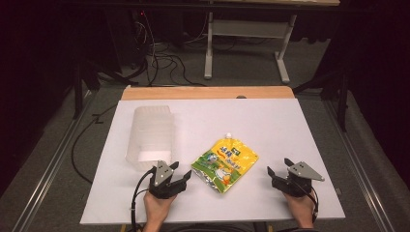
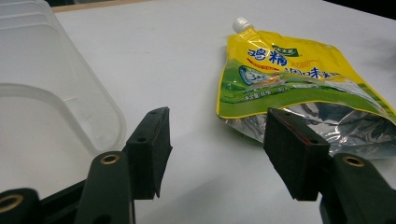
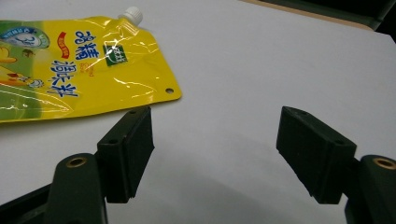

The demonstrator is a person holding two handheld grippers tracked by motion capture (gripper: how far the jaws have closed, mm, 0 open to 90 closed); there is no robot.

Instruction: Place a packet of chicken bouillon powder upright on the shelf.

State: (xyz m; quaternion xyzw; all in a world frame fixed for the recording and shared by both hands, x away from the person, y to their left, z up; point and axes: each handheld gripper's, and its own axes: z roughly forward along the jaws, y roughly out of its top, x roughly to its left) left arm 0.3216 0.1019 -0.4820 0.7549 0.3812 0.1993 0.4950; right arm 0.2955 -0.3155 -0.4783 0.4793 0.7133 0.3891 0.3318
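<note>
A yellow and green spouted pouch (image 1: 225,164) lies flat near the middle of the white table, its white cap toward the far side. My left gripper (image 1: 181,170) rests at the table's front left, open and empty, between the pouch and a clear plastic container (image 1: 151,137). In the left gripper view the pouch (image 2: 289,79) lies ahead to the right and the container (image 2: 42,102) to the left. My right gripper (image 1: 279,166) sits open and empty at the front right. In the right gripper view the pouch (image 3: 74,65) lies to the upper left of the jaws.
The white table top (image 1: 270,125) has a wooden strip (image 1: 208,93) along its far edge. Beyond it stand a grey table frame (image 1: 246,43) and loose cables (image 1: 159,58) on the floor.
</note>
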